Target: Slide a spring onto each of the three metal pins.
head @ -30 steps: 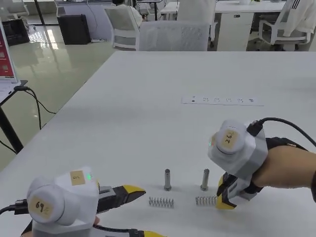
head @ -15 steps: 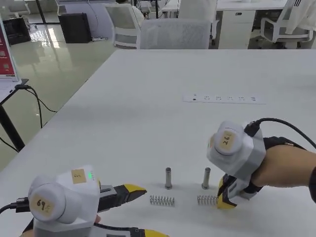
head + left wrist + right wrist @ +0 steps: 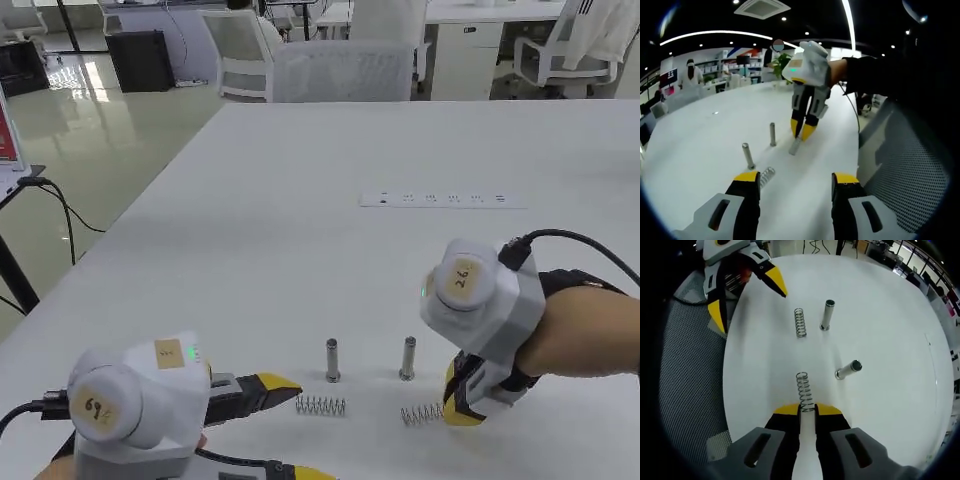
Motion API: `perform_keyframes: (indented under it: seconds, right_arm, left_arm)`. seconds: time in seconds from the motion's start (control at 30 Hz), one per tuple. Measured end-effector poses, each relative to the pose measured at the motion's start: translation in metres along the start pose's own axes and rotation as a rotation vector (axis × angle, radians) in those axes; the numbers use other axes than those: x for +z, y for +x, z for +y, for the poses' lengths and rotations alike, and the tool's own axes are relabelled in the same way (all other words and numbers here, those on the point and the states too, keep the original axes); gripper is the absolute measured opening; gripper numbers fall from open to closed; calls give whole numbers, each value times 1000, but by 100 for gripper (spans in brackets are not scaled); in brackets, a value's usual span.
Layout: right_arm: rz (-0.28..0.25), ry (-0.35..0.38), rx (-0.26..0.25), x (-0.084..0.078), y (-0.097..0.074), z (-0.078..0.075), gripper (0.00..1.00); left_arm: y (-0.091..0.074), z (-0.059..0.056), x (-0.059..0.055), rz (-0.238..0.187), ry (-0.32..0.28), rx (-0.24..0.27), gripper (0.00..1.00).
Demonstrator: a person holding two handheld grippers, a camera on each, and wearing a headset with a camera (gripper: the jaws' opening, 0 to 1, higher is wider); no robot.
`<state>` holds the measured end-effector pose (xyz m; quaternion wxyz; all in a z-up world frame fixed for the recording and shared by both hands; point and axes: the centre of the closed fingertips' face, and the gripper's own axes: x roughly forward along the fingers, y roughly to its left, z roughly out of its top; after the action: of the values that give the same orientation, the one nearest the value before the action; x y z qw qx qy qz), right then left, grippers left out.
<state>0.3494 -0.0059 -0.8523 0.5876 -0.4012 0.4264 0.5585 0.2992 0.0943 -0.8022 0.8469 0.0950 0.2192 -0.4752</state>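
Spring (image 3: 803, 389) pinched at one end by right gripper (image 3: 807, 411), jaws closed on it. Long axis carried forward along jaws, low over counter (image 3: 880, 300), near its near edge. Nearest pin (image 3: 847, 369) stood upright just beside spring; spring judged to need tipping vertical. Left gripper (image 3: 796, 181) spread open, empty, by second spring (image 3: 767, 175).

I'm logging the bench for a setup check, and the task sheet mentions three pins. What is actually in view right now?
Table: one, white, beneath everything.
Socket strip: one, white, flat on the table beyond the pins.
Metal pins: two, silver, upright side by side; the other stands beside the right gripper.
Springs: two, silver; one lies loose in front of the first pin, the other is held at one end.
Chairs: several, white, beyond the table's far edge.
Left gripper: one, white with yellow-tipped fingers, open.
Right gripper: one, same colours, shut on the second spring.
Hand: one, holding the right gripper.
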Motion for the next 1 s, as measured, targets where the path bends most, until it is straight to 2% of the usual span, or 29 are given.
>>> perform_keyframes:
  seconds: [0.1, 0.37, 0.63, 0.73, 0.83, 1.0]
  right_arm:
    - [-10, 2, -5, 1, -4, 1, 8]
    - [-55, 37, -8, 3, -9, 6, 8]
    - [-75, 19, -35, 12, -23, 4, 8]
    - [-89, 15, -40, 17, -26, 7, 8]
    - [-101, 12, -39, 22, -29, 10, 8]
    - [-110, 0, -33, 28, -34, 17, 8]
  left_arm:
    - [3, -2, 3, 14, 28, -16, 52]
    - [8, -1, 19, 18, 77, -43, 51]
    - [12, 0, 39, 9, 119, -54, 50]
    - [16, 0, 44, -1, 124, -52, 50]
    - [21, -1, 44, -17, 110, -45, 49]
    - [26, -6, 33, -2, 104, -59, 45]
